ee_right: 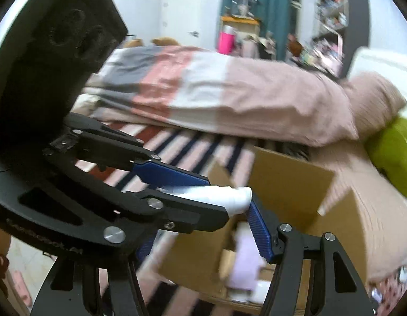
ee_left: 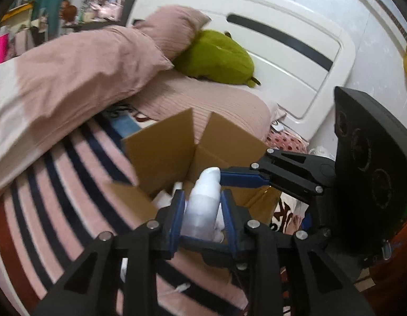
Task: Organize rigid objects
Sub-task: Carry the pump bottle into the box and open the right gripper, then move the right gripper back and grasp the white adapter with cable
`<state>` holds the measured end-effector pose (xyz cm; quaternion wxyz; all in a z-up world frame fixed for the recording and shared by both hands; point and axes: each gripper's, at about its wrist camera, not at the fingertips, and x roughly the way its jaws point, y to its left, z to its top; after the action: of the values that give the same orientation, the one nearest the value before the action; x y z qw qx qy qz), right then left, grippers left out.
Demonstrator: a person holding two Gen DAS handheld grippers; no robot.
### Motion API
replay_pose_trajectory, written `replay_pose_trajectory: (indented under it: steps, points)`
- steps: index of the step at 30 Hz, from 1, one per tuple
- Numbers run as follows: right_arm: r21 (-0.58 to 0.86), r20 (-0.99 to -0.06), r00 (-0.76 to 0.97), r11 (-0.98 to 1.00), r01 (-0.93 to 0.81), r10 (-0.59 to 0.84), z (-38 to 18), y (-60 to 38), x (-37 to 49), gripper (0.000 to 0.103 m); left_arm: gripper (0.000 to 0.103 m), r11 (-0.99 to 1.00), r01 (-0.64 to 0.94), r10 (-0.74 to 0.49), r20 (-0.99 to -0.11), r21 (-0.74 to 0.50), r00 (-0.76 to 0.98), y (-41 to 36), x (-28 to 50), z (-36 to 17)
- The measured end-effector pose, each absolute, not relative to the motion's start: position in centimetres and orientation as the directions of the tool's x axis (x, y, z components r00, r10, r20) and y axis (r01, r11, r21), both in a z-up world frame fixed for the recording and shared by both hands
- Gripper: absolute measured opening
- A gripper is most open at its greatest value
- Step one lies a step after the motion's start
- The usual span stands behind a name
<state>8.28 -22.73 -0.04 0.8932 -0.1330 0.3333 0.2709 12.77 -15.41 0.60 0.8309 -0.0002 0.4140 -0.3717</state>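
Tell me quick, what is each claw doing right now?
Left gripper: shut on the white bottle, above the open box.
Right gripper: open, holding nothing; one of its fingers lies against the bottle's tip.

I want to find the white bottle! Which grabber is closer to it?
Left. The left gripper is clamped on the white bottle above the cardboard box; the right gripper is open just beside its tip.

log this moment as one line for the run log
left gripper: shut on white bottle | over open cardboard box | right gripper: open
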Motion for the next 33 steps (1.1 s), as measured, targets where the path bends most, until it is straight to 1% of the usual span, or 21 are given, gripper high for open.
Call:
replay_pose_trajectory:
  steps: [5,9,11,12,13,14,15,19,22,26,30,33]
  points:
    - [-0.005,-0.718,0.612,0.877,-0.48,0.33,-0.9,-27.2,10.9,0.058,0.025,0.71,0.636,-0.604,-0.725,-0.302,0.33,-18.9,14.9,-0.5]
    - [0.001,-0.737,0.599,0.887,-0.462,0.313,-1.6,-28.6,11.6,0.058,0.026,0.708,0.635,-0.601,-0.737,-0.31,0.31,-19.8,15.3,-1.3]
    - [0.008,-0.75,0.584,0.886,-0.463,0.311,-2.0,-28.7,11.7,0.058,0.038,0.718,0.626,-0.591,-0.743,-0.305,0.316,-19.9,15.4,-1.5]
    - [0.011,-0.757,0.575,0.886,-0.464,0.31,-2.3,-28.8,11.8,0.059,0.055,0.725,0.618,-0.588,-0.74,-0.303,0.327,-19.7,15.4,-1.5]
    - [0.011,-0.763,0.57,0.887,-0.461,0.306,-2.3,-28.8,11.8,0.064,0.065,0.734,0.611,-0.585,-0.734,-0.298,0.344,-19.4,15.4,-1.3]
    - [0.012,-0.763,0.571,0.89,-0.455,0.302,-2.3,-28.8,11.5,0.068,0.066,0.739,0.607,-0.583,-0.73,-0.293,0.358,-19.1,15.2,-1.1]
    - [0.012,-0.762,0.573,0.891,-0.454,0.302,-2.3,-28.8,11.5,0.07,0.067,0.742,0.604,-0.583,-0.725,-0.29,0.368,-18.7,15.1,-0.9]
    - [0.001,-0.753,0.582,0.884,-0.467,0.308,-1.9,-28.0,10.7,0.07,0.068,0.77,0.579,-0.567,-0.704,-0.268,0.427,-16.1,13.8,0.7]
    - [0.005,-0.722,0.594,0.861,-0.508,0.355,-1.0,-26.6,9.2,0.07,0.071,0.81,0.538,-0.529,-0.686,-0.233,0.5,-13.2,12.5,1.9]
    - [0.009,-0.675,0.586,0.799,-0.601,0.448,0.0,-23.1,6.6,0.07,0.071,0.867,0.458,-0.461,-0.67,-0.198,0.582,-8.7,10.5,2.6]
    - [-0.003,-0.678,0.528,0.717,-0.698,0.511,-0.7,-18.1,4.5,0.07,0.071,0.908,0.377,-0.397,-0.667,-0.183,0.631,-3.8,8.8,1.8]
    - [0.023,-0.7,0.468,0.672,-0.74,0.539,-2.7,-14.8,3.4,0.071,0.071,0.93,0.322,-0.351,-0.676,-0.175,0.647,-0.5,7.8,-0.1]
